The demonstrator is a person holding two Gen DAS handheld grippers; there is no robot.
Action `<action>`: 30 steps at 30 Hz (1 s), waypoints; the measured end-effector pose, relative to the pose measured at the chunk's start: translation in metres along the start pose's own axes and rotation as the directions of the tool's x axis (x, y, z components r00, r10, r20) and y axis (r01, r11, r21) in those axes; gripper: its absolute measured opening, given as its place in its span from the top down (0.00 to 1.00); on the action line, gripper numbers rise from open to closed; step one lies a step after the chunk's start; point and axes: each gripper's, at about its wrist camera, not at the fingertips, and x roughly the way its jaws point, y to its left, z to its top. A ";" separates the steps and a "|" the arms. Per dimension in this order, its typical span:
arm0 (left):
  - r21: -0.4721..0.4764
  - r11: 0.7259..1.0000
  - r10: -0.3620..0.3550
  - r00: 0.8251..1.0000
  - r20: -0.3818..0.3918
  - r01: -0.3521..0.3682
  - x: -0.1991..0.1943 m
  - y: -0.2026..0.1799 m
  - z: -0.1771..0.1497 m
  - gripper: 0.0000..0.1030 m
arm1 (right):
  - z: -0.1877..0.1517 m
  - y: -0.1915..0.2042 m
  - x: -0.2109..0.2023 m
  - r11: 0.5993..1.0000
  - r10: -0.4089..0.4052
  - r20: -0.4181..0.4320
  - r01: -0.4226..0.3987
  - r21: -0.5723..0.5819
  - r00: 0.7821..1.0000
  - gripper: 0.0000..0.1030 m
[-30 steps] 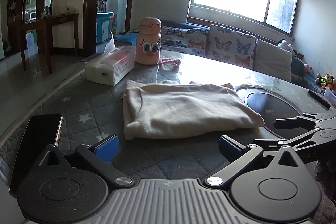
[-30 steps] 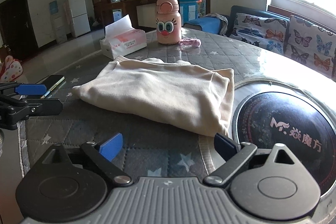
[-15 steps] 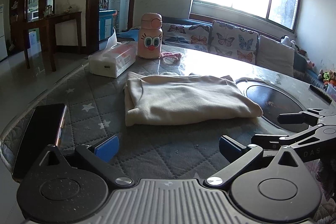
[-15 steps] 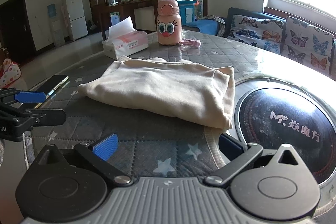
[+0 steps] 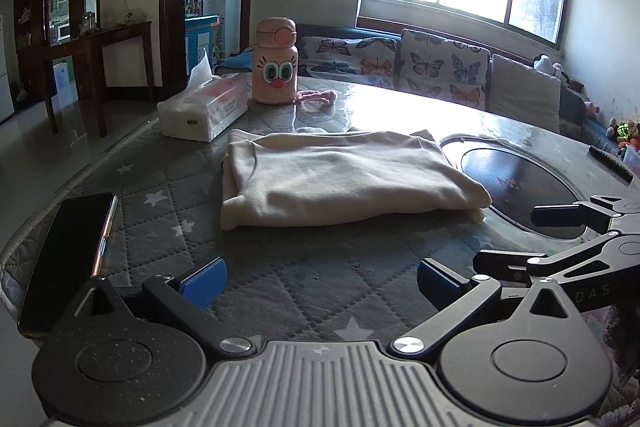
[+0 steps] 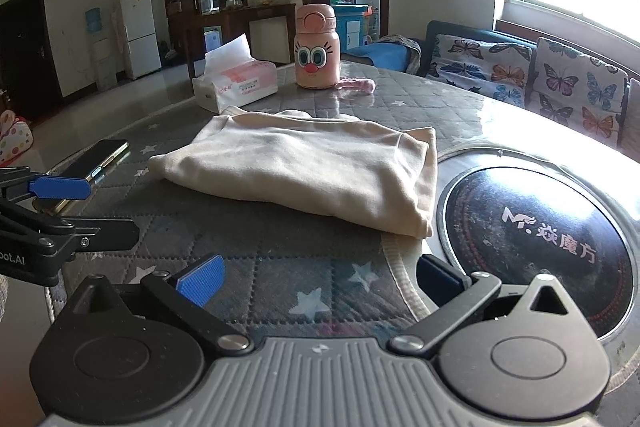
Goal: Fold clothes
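**Folded cream garment lying on the quilted table, both tools standing off empty**

The cream garment (image 5: pixel 340 183) is lying as a flat folded rectangle on the star-quilted table cover (image 5: pixel 168 227), its right edge reaching the rim of the dark round cooktop (image 6: pixel 540 227). Beyond the garment, a tissue box (image 5: pixel 204 111) and a pink cartoon bottle (image 5: pixel 276 67) are standing; a small pink strap (image 6: pixel 356 85) is lying just beside the bottle. To the garment's left a phone (image 5: pixel 68 247) is resting near the table edge.

The left gripper (image 5: pixel 320 279) is hovering on the near side of the garment, jaws spread wide and gripping nothing. The right gripper (image 6: pixel 320 279) is doing likewise near the garment's cooktop-side corner, equally wide and empty.

The fold is looking finished, so the risks are probably small ones: a finger catching the near hem could be dragging the layers open, and a sweep left of the garment could be knocking the phone off the edge.

Only the right wrist view is showing the cooktop's printed logo and the garment's doubled right edge; only the left is showing the stacked layers at the left fold.
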 end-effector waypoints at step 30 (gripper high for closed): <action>0.010 1.000 0.009 1.000 -0.028 -0.009 0.010 -0.013 -0.004 0.00 | -0.005 0.003 -0.004 1.000 -0.024 -0.001 0.024 0.003 1.000 0.00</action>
